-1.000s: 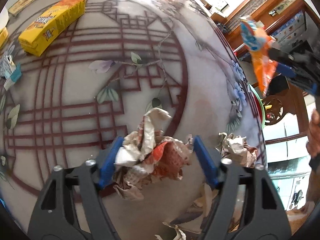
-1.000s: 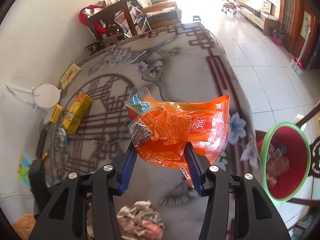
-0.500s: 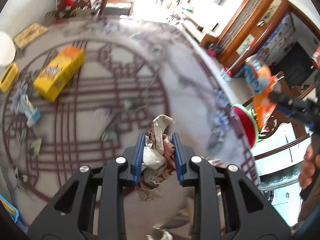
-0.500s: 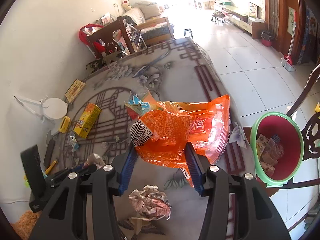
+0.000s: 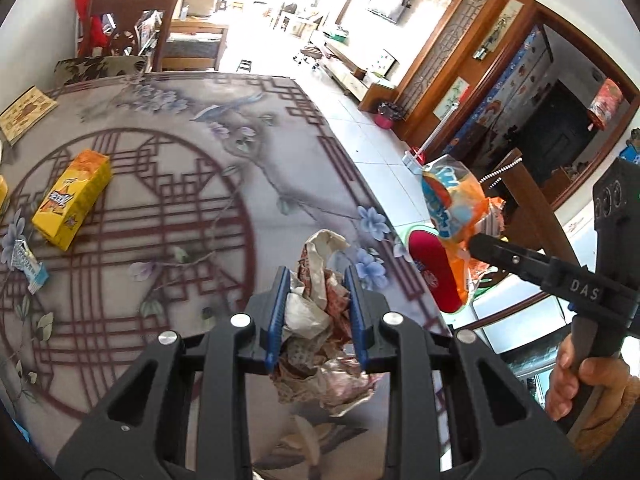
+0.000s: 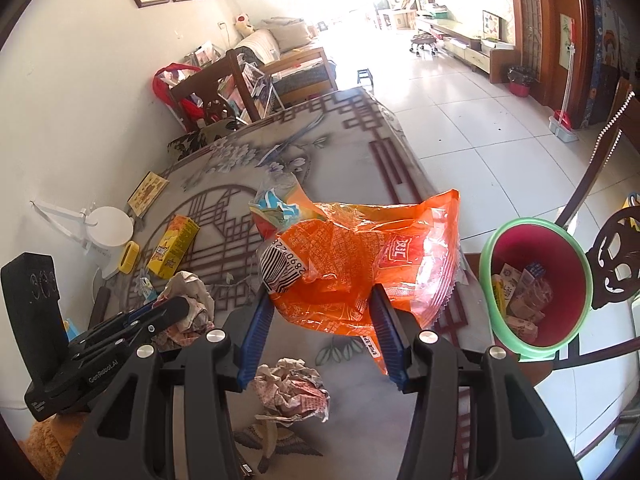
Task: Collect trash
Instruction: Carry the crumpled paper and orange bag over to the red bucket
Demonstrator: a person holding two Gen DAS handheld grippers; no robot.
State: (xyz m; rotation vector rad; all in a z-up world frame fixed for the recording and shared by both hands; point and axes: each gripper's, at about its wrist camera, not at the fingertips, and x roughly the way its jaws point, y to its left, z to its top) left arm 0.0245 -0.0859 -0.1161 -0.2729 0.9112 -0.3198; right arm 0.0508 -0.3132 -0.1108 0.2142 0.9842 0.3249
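A crumpled paper wad (image 5: pixel 320 312) sits clamped between the narrow blue pads of the left gripper (image 5: pixel 317 316), lifted above the patterned table (image 5: pixel 168 152). The right gripper (image 6: pixel 322 334) grips an orange wrapper (image 6: pixel 360 264), held near a red bin (image 6: pixel 536 280) beside the table's edge. A second wad (image 6: pixel 294 392) lies on the table, and a yellow box (image 5: pixel 72 198) farther off.

Wooden chair (image 5: pixel 132 28) stands behind the patterned table (image 5: pixel 168 184).
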